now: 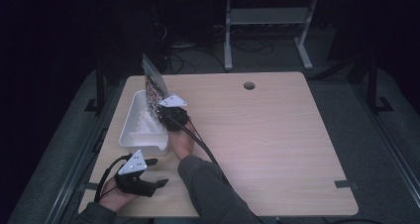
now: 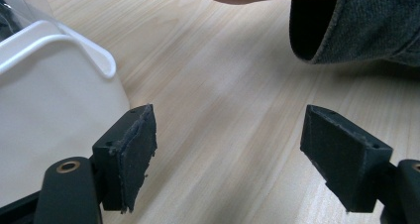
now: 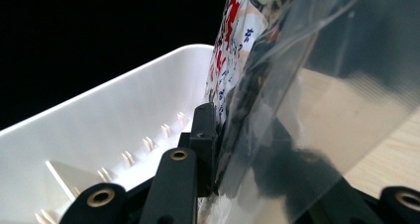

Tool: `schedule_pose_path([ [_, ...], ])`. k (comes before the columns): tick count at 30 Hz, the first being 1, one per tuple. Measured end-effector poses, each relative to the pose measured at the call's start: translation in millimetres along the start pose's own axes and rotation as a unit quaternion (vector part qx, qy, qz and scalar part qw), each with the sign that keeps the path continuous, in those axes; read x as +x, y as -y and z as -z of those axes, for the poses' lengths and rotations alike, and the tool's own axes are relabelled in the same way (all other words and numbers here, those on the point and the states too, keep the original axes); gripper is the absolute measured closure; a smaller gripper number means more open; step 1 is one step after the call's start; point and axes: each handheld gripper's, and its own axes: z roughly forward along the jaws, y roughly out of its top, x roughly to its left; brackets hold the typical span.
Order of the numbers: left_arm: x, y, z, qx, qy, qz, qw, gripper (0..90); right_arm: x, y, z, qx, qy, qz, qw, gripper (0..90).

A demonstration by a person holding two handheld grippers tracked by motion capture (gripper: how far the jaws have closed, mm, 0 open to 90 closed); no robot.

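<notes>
Right gripper (image 1: 159, 106) is clamping the printed snack bag (image 3: 277, 110) over the white bin (image 1: 130, 127) (placing step); next: lowering, releasing. Left gripper (image 2: 230, 154) is idling wide open, empty.

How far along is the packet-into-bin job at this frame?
Done: the right gripper has the printed plastic packet clamped in its jaws. In hand: holding it upright at the white bin. Left: lowering and releasing it. The left gripper waits open.
</notes>
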Motion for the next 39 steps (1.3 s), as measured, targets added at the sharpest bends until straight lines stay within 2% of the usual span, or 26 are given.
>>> schedule_pose_path([
  [5, 0.1, 0.1, -0.3, 0.001, 0.001, 0.0, 1.0, 21.3, -2.8, -0.3, -0.7, 0.002, -0.003, -0.001, 1.0, 72.2],
  [8, 0.2, 0.1, -0.6, 0.001, 0.001, -0.001, 1.0, 21.3, -5.3, -0.5, -0.5, 0.005, -0.002, -0.004, 1.0, 67.2],
  [15, 0.1, -0.1, -1.2, 0.003, 0.0, -0.001, 1.0, 21.3, -16.0, 2.3, 2.5, 0.012, -0.049, -0.038, 0.998, 46.1],
  [19, 0.1, -0.1, -1.4, 0.003, 0.001, 0.0, 1.0, 21.3, -21.9, 2.3, 7.6, 0.014, -0.067, -0.047, 0.9966, 41.2],
  [23, -0.1, 0.0, -1.7, 0.004, 0.001, -0.001, 1.0, 21.3, -30.2, 2.7, 15.5, 0.018, -0.088, -0.055, 0.9945, 36.8],
  [27, -0.4, -0.1, -1.7, 0.004, 0.0, -0.002, 1.0, 21.3, -40.6, 4.2, 24.5, 0.027, -0.119, -0.069, 0.9902, 33.2],
  [35, -1.1, -0.5, -3.0, 0.006, -0.001, -0.006, 1.0, 21.3, -58.5, 9.8, 47.2, 0.043, -0.147, -0.068, 0.9859, 29.8],
  [39, -1.0, -0.6, -3.4, 0.008, 0.001, -0.007, 1.0, 21.3, -66.5, 13.3, 59.0, 0.041, -0.157, -0.069, 0.9843, 29.4],
])
